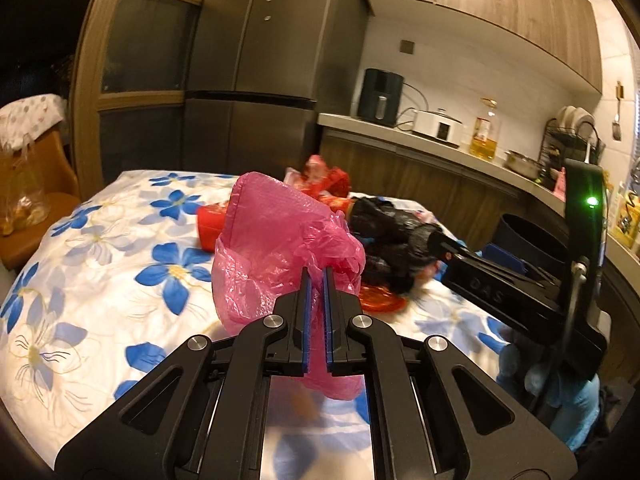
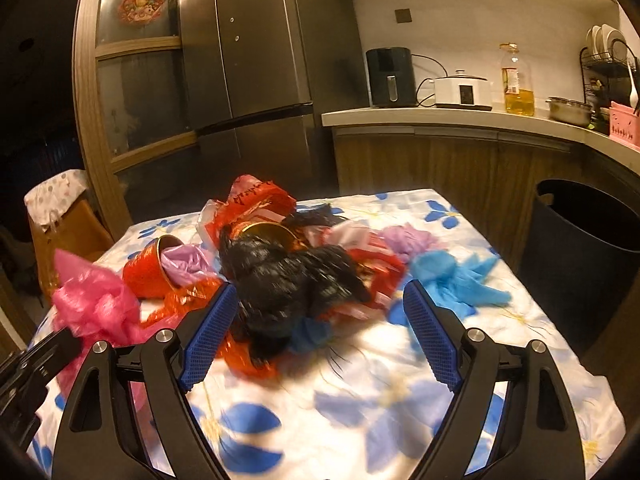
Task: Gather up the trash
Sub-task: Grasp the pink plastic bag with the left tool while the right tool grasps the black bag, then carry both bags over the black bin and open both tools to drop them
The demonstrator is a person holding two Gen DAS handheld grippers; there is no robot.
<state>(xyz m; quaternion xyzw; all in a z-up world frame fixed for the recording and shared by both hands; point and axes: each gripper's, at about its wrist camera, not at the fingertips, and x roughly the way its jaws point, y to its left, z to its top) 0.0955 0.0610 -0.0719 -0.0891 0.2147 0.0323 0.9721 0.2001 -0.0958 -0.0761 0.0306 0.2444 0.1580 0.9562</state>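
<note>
Two grippers work over a table (image 2: 360,400) covered in a white cloth with blue flowers; the left gripper (image 1: 317,280) is clamped on one pink plastic bag (image 1: 272,236), lifted above the cloth; the right gripper (image 2: 320,312) gapes wide, its two blue pads either side of one black bag (image 2: 288,280) in the trash pile; one red cup (image 2: 150,268), one blue bag (image 2: 452,276); one dark bin (image 2: 584,240) stands beside the table; the right gripper's body reads "DAS".

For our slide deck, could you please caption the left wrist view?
Left gripper shut on a pink plastic bag, lifted above the floral tablecloth.
</note>
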